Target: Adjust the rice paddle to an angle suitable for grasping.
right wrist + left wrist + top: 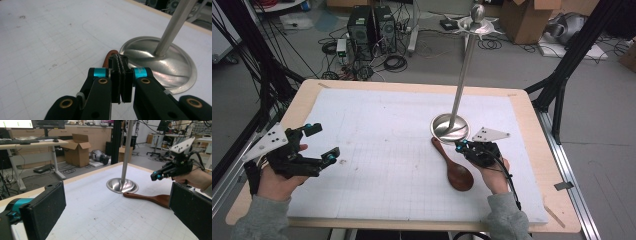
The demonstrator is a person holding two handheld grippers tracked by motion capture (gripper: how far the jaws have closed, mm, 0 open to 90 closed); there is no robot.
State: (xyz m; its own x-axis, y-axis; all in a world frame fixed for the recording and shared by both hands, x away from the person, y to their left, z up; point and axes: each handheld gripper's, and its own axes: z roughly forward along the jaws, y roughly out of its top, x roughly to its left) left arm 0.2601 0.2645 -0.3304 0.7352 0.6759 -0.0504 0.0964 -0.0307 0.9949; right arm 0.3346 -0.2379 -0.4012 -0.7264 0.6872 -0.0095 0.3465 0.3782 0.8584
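- Workshop room: grey floor with cables, two black computer towers behind the table, cardboard boxes at back right.
- Table has a pale wooden rim; a white gridded mat covers most of the top, with a few dark specks on it.
- Metal stand on the right half of the mat: round, shiny dished base, a slim upright pole, a star-shaped hook ring and a ball knob at the top.
- Wooden spoon lies flat on the mat just in front of the stand base. Handle end points at the base and sits at its rim; whether it touches cannot be told. The bowl end lies nearer the person.
- Right gripper: held in the right hand, just right of the spoon, tips pointing toward the stand base. In the right gripper view the two black pads are pressed flat against each other with nothing between them; the rounded end of the spoon handle shows just beyond the tips, the base right behind it. The pads are not on the spoon.
- Left gripper: held in the left hand over the left edge of the mat, well apart from spoon and stand. Jaws stand wide apart, nothing between them; the left gripper view looks through the gap across the mat to the stand, spoon and the other gripper.
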